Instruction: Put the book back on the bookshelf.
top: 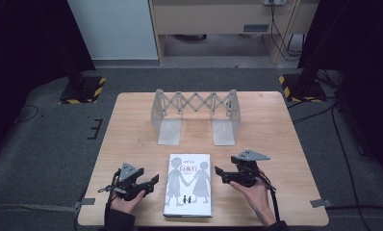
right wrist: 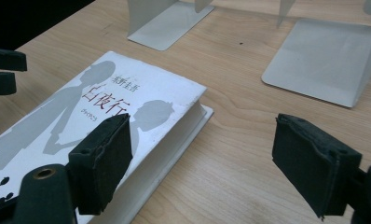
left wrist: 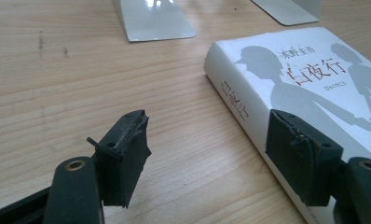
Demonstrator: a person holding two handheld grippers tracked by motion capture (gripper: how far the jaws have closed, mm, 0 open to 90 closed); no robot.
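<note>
A white book (top: pixel 188 185) lies flat, cover up, at the near edge of a wooden table (top: pixel 132 144), in front of a grey expanding bookend rack (top: pixel 195 115). The left gripper (top: pixel 153 183) and right gripper (top: pixel 219 174) flank it, jaws apart, holding nothing.

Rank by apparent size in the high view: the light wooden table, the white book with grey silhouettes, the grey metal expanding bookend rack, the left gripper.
1. Light wooden table
2. Grey metal expanding bookend rack
3. White book with grey silhouettes, covering somewhat less area than the rack
4. Left gripper, smallest
</note>
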